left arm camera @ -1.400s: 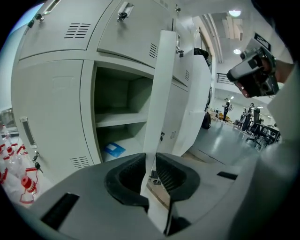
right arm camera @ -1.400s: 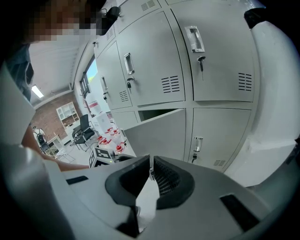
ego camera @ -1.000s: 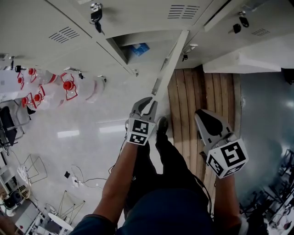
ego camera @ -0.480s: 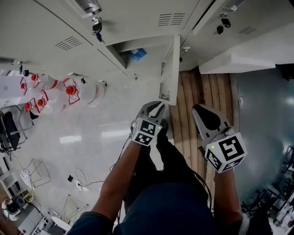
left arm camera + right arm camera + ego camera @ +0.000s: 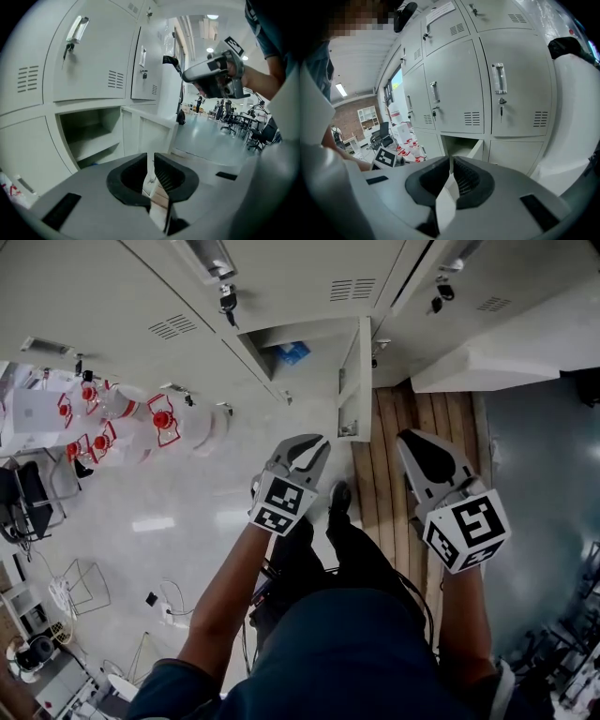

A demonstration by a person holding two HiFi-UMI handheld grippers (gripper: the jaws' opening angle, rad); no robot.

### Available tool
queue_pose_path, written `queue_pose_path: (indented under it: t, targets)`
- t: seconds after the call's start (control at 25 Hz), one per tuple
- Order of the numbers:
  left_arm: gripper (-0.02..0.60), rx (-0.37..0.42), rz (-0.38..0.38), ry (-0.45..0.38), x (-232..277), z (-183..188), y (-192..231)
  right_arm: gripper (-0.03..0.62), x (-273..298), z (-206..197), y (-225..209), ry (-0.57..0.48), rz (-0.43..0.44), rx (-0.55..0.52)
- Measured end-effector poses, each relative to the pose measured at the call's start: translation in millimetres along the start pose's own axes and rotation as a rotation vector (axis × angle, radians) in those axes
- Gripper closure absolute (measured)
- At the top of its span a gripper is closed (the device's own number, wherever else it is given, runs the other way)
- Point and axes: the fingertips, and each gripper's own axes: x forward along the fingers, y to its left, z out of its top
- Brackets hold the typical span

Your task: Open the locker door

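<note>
The low locker compartment [image 5: 277,341] stands open, with a blue item [image 5: 292,352] inside. Its grey door [image 5: 352,381] is swung out and seen edge-on. My left gripper [image 5: 316,444] hangs just below the door's free end and does not touch it. Its jaws are closing on a narrow gap with nothing between them. In the left gripper view that gripper [image 5: 151,159] faces the open compartment [image 5: 89,133]. My right gripper [image 5: 414,439] is shut and empty, to the right over the wooden boards. From the right gripper view, the right gripper [image 5: 451,161] looks at the compartment [image 5: 459,146] and the door [image 5: 477,149].
Closed lockers with keys in their locks [image 5: 226,302] surround the open one. Water jugs with red caps [image 5: 155,423] stand on the floor at the left. A wooden platform [image 5: 394,479] lies under the right lockers, and a white ledge [image 5: 506,348] juts out at the upper right. The person's shoe [image 5: 337,495] is below the door.
The left gripper held the door's edge a second ago. It has since let go and drawn back. The door has swung wider open. The right gripper has barely moved.
</note>
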Motion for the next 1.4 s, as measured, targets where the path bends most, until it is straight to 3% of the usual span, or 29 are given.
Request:
queue_pose_path:
  t: [0.84, 1.12, 1.4]
  targets:
    - [0.523, 0.113, 0.225, -0.152, -204, 134, 52, 0.556, -41, 95, 59, -0.135, 0.033, -0.107]
    - [0.525, 0.138, 0.293, -0.202, -270, 170, 55, 0.557, -62, 119, 80, -0.190, 0.073, -0.075]
    - [0.528, 0.138, 0.333, -0.303, -317, 206, 44, 0.559, -82, 136, 94, -0.233, 0.084, -0.084]
